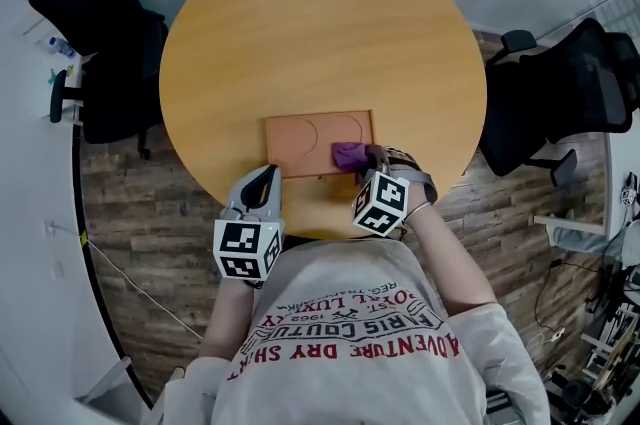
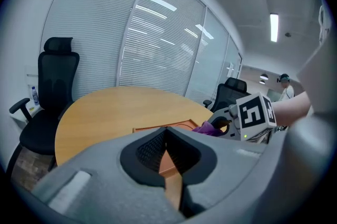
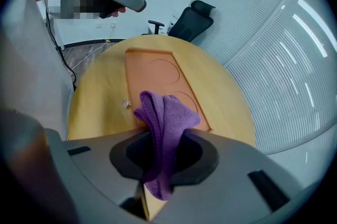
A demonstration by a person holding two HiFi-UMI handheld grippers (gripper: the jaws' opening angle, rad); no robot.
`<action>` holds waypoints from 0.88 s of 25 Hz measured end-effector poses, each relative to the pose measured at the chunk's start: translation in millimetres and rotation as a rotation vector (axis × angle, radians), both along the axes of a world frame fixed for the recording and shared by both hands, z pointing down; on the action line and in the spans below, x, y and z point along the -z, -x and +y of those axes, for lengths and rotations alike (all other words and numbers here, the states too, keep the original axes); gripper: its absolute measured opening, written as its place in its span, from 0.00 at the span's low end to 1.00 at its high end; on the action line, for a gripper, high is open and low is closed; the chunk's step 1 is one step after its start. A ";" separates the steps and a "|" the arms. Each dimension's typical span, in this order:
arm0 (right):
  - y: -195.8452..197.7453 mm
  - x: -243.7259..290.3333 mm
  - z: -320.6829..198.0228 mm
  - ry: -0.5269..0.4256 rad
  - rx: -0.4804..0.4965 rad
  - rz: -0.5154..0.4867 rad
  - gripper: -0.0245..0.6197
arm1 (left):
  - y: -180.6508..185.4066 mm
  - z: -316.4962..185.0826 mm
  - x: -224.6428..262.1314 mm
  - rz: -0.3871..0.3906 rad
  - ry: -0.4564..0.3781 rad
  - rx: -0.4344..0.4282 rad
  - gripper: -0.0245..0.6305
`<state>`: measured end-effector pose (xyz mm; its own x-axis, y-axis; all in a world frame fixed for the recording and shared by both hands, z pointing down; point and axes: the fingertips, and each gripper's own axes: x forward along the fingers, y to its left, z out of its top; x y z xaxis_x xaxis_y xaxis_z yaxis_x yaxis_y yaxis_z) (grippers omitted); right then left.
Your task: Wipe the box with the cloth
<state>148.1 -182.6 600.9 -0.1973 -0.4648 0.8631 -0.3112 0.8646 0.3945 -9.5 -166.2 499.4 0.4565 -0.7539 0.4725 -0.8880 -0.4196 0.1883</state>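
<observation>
Firmly clamped, the right gripper (image 1: 372, 157) has its two jaws pressed together on a folded purple cloth (image 1: 348, 153). In the right gripper view the cloth (image 3: 166, 112) stands up in a bunched fold ahead of the right gripper (image 3: 161, 136), and a tail of it hangs down behind the jaws. The cloth sits over the near right corner of the flat orange box (image 1: 310, 141); whether it presses on the surface cannot be told. The box lies on the round wooden table (image 1: 320, 33) close to the edge nearest the person, and its top carries two shallow circular outlines. From the right gripper's side the box (image 3: 152, 67) runs lengthwise away across the table (image 3: 100, 96). The left gripper (image 1: 268, 171) is closed with nothing between its jaws. In the left gripper view the dark pads meet at the tip of the left gripper (image 2: 166, 131), with the box (image 2: 181, 125) and the table (image 2: 116, 107) beyond. Its tip points at the near left corner of the box, just at the table's edge. Both grippers are held low in front of the person's chest, marker cubes toward the head camera, with the bare right forearm (image 1: 445, 238) angling in from the right. A black office chair (image 1: 100, 33) stands to the table's left and another chair (image 1: 570, 83) to its right.
</observation>
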 end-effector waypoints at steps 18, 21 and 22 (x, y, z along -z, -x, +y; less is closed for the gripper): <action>1.4 -29.4 109.4 0.263 -0.272 -0.075 0.16 | 3.2 37.9 -8.0 -0.024 0.005 -0.198 0.05; 2.3 -16.4 108.8 0.230 -0.345 -0.174 0.16 | 7.3 43.8 -1.4 -0.023 -0.009 -0.178 0.05; 3.8 -7.8 105.8 0.219 -0.371 -0.224 0.16 | 8.2 45.4 2.5 -0.019 -0.014 -0.168 0.05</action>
<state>144.4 -76.8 608.7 -0.2446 -0.3510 0.9039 -0.6710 0.7342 0.1036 -17.8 -120.8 496.9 0.5680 -0.6738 0.4726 -0.8082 -0.5652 0.1655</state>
